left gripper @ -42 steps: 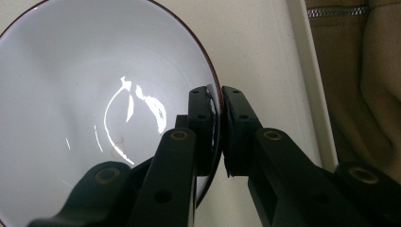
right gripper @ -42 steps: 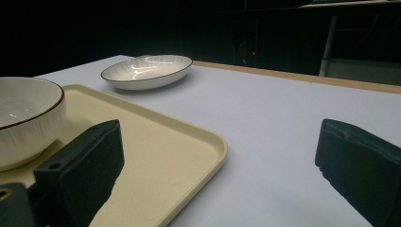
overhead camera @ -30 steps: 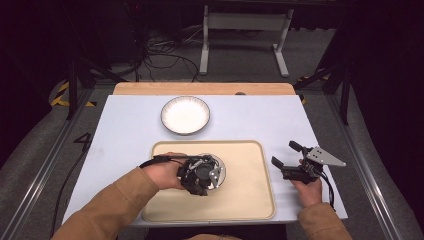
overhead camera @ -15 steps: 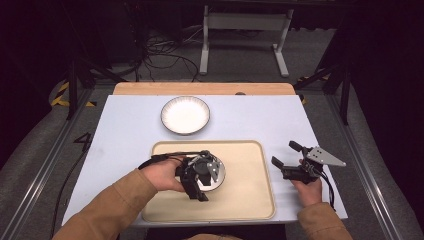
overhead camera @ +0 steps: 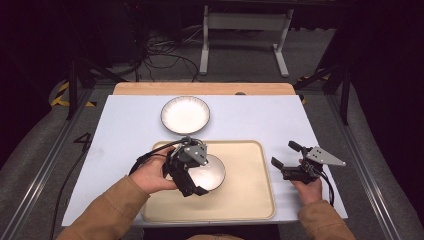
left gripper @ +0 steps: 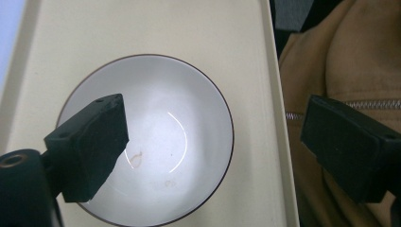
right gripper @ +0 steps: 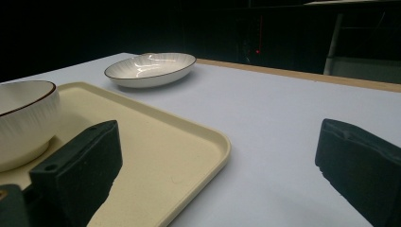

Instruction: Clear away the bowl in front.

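Bowl [overhead camera: 207, 171] sits flat inside the tray [overhead camera: 250, 200], toward its left half, and your left gripper [overhead camera: 192, 177] has just been opening: jaws now spread wide above the bowl, nothing pinched between them. Lift straight up off the tray before swinging away, so neither pad clips the rim and drags the bowl. Right gripper [overhead camera: 290, 162] idles just off the tray's right edge, jaws apart and empty; the plate [overhead camera: 185, 114] beyond the tray's far edge looks like the next pick.
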The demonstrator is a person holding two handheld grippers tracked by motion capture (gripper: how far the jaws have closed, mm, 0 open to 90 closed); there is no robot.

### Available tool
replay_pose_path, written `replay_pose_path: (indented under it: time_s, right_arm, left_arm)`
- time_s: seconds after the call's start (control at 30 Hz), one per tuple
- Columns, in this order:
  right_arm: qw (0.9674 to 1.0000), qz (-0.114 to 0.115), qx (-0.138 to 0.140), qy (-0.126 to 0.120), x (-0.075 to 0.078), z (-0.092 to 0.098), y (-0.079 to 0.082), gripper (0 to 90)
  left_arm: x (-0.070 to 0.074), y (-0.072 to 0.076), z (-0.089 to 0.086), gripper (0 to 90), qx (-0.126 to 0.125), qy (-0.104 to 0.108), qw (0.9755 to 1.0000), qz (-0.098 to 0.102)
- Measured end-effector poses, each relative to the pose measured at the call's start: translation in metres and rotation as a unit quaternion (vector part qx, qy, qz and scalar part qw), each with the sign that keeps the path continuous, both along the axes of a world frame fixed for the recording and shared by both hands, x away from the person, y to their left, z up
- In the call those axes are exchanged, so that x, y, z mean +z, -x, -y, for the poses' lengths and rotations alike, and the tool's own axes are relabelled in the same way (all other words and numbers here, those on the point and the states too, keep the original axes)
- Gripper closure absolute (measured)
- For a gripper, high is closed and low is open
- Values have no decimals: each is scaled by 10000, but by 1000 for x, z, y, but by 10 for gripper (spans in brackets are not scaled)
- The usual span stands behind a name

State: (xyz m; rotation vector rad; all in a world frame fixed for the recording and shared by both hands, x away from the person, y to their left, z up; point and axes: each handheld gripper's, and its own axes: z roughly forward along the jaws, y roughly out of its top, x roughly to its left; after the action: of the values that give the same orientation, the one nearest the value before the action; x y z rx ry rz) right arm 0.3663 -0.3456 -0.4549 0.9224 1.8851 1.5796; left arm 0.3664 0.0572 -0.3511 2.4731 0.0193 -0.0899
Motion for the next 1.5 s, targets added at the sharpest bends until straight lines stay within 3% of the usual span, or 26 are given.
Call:
replay_pose_path:
  time_s: [0.03, 0.17, 0.3, 0.37, 0.63, 0.93, 0.97, 1.0, 1.03, 1.07, 1.1, 1.13, 1.2, 1.33, 1.37, 1.4, 1.43, 1.5]
  right_arm:
    - [10000, 0, 0, 0, 0, 0, 0, 18]
    - [10000, -12, 20, -5, 0, 0, 0, 17]
    - [10000, -22, 51, -15, 0, 0, 0, 17]
    - [10000, -21, 53, -17, 0, 0, 0, 16]
    - [9999, -55, 71, -70, 0, 1, -1, 15]
    - [9999, -40, 74, -67, 0, 1, -1, 11]
    - [9999, -40, 74, -67, 0, 1, -1, 11]
    - [9999, -27, 66, -77, 0, 2, -1, 7]
    - [9999, -27, 66, -77, 0, 2, -1, 7]
    - [9999, -18, 63, -88, 0, 2, -1, 6]
    - [9999, -21, 58, -103, 0, 2, 0, 5]
    - [9999, -21, 58, -103, 0, 2, 0, 5]
    - [9999, -22, 58, -111, 0, 2, 0, 5]
    - [9999, -31, 55, -114, 0, 2, 0, 5]
    - [9999, -31, 55, -114, 0, 2, 0, 5]
    - [9999, -33, 54, -119, 0, 2, 0, 5]
    - [9999, -33, 54, -120, 0, 2, 0, 5]
    - [9999, -24, 52, -113, 0, 2, 0, 5]
  left_arm:
    - [0, 0, 0, 69, 0, 0, 10000, 0]
    - [1, 1, -14, 51, 286, 330, 9990, 14]
    - [0, 5, -30, 38, 621, 652, 9959, 58]
    - [0, 6, -32, 36, 646, 700, 9954, 70]
    - [-1, 10, -61, 32, 1151, 1173, 9863, 156]
    - [-6, 9, -85, 7, 1620, 1691, 9718, 266]
    - [-6, 9, -85, 8, 1620, 1691, 9718, 266]
    - [-9, 8, -91, 7, 1738, 1785, 9682, 240]
    - [-9, 8, -91, 7, 1738, 1785, 9682, 240]
    - [-11, 7, -94, 7, 1769, 1839, 9666, 252]
    - [-13, 7, -99, 5, 1864, 1929, 9631, 239]
    - [-13, 7, -99, 5, 1864, 1929, 9631, 239]
    - [-16, 8, -107, 5, 2037, 2054, 9565, 377]
    - [-21, 12, -118, 5, 2305, 2155, 9469, 616]
    - [-21, 12, -118, 4, 2305, 2155, 9469, 616]
    - [-22, 13, -122, 4, 2383, 2215, 9431, 682]
    - [-24, 15, -127, 4, 2520, 2319, 9364, 769]
    - [-26, 17, -132, 4, 2689, 2448, 9268, 941]
